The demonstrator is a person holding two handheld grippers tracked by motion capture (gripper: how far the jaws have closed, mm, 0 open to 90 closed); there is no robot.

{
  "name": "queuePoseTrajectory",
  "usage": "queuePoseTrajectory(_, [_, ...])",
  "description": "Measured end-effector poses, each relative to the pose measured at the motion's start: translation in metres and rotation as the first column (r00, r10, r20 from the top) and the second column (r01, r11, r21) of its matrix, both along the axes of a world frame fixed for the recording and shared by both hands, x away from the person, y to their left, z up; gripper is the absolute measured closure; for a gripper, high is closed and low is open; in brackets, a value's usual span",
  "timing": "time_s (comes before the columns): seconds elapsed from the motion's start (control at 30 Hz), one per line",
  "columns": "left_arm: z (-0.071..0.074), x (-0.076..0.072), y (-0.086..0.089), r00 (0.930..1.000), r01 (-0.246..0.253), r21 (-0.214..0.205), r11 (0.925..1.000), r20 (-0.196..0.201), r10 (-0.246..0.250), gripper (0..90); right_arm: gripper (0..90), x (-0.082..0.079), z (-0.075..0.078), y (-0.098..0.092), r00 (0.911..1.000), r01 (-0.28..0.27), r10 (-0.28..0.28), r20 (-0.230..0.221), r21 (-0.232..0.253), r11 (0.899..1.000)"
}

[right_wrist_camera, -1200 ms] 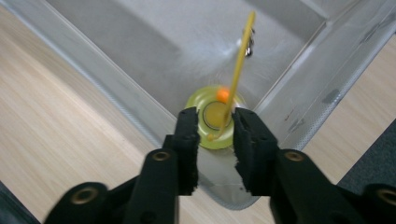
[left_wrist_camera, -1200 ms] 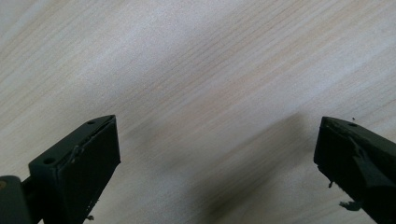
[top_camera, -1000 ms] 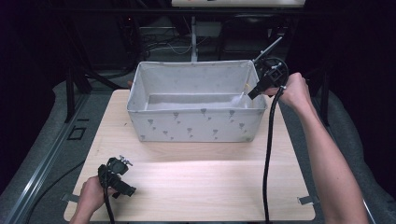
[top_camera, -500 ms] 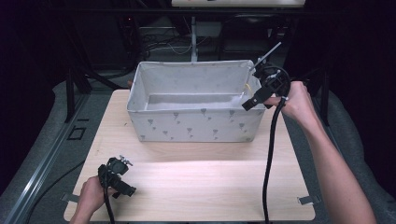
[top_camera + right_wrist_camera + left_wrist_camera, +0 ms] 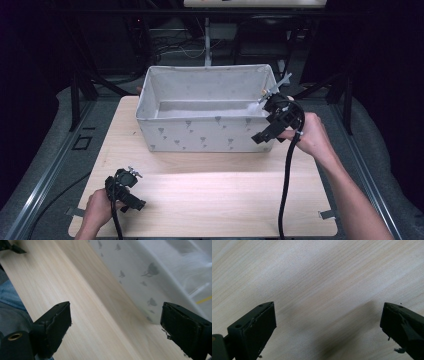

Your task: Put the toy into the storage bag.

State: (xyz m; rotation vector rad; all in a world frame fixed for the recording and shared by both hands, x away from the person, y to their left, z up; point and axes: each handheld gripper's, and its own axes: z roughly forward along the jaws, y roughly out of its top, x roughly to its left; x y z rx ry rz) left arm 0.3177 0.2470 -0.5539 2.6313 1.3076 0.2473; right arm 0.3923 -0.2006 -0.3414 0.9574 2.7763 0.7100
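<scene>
A white fabric bin [image 5: 200,135] printed with small grey figures stands at the back of the wooden table [image 5: 210,195]. My right gripper [image 5: 260,137] hangs by the bin's near right corner, pointing down and left. In the right gripper view its jaws [image 5: 115,304] stand wide over bare wood beside the bin wall [image 5: 140,272]. They have just been opening and nothing is between them. My left gripper [image 5: 136,205] rests low at the table's front left. It is open over bare wood [image 5: 327,305].
Black cables trail from both grippers toward the table's near edge. Dark stands and rails surround the table. A blurred pale thing with a yellow strip [image 5: 201,293] lies past the bin's rim; I cannot tell what it is.
My right gripper has come back from over the bin's right rim, down to its near right corner. The left hand and gripper have stayed put.
</scene>
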Motion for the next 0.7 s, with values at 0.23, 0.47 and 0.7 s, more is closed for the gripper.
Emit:
queuePoseTrajectory(0.23, [0.000,0.000,0.000,1.0000,0.000,0.001,1.0000,0.000,0.000,0.4,5.6,-0.022,-0.038,0.005,0.9986,-0.046,0.047,-0.025,0.028,0.999])
queuePoseTrajectory(0.47, [0.000,0.000,0.000,1.0000,0.002,0.001,1.0000,-0.002,-0.002,0.4,4.1,-0.044,-0.090,0.002,0.9964,-0.034,0.036,-0.076,0.034,0.999])
queuePoseTrajectory(0.7, [-0.001,0.001,-0.001,1.0000,0.002,-0.001,1.0000,-0.003,-0.002,0.4,3.5,-0.054,-0.129,-0.005,0.9949,-0.022,0.023,-0.098,0.010,1.000])
